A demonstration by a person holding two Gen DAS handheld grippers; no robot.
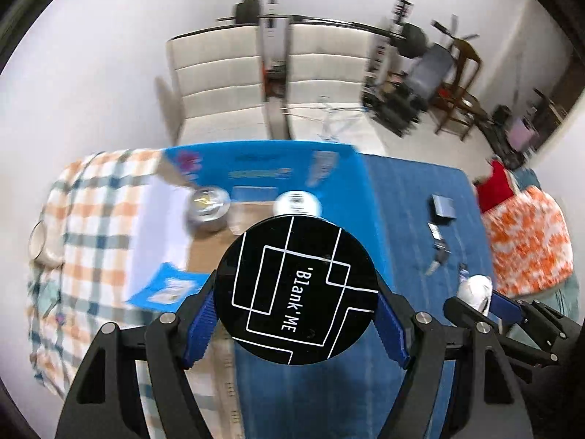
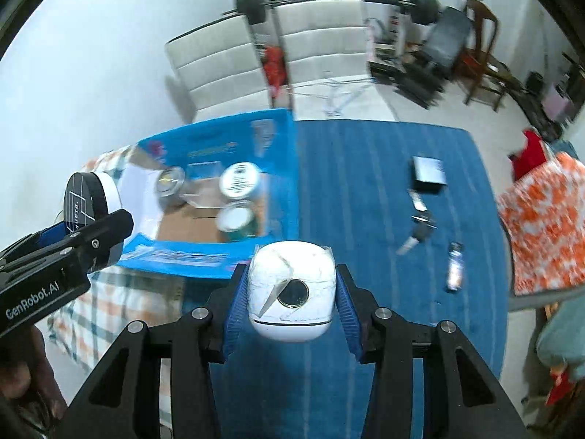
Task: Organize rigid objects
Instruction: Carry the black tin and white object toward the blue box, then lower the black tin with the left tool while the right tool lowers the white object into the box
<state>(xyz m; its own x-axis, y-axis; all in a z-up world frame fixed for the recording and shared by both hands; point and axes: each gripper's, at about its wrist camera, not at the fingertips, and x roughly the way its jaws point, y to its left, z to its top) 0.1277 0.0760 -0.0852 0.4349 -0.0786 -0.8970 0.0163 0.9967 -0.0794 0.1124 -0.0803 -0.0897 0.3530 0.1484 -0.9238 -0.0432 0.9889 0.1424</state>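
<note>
My left gripper [image 1: 296, 292] is shut on a round black-lidded jar [image 1: 297, 289] marked 'Blank ME', held above the near edge of an open blue cardboard box [image 1: 256, 168]. From the right wrist view that jar [image 2: 86, 201] shows at the left, in the left gripper [image 2: 78, 232]. My right gripper [image 2: 290, 289] is shut on a white rounded case [image 2: 292, 289] wrapped in film, just in front of the blue box [image 2: 219, 146]. Inside the box stand a silver tin [image 2: 170, 183], a white-lidded jar [image 2: 239, 179] and a teal can [image 2: 237, 223].
A blue cloth [image 2: 365, 201] covers the surface, with a grey box [image 2: 427, 172], keys [image 2: 420, 230] and a small tube [image 2: 455, 267] lying at the right. A checked cloth [image 1: 91, 219] lies left, an orange-white cloth [image 2: 541, 219] right. A white sofa [image 2: 226, 62] and gym gear stand behind.
</note>
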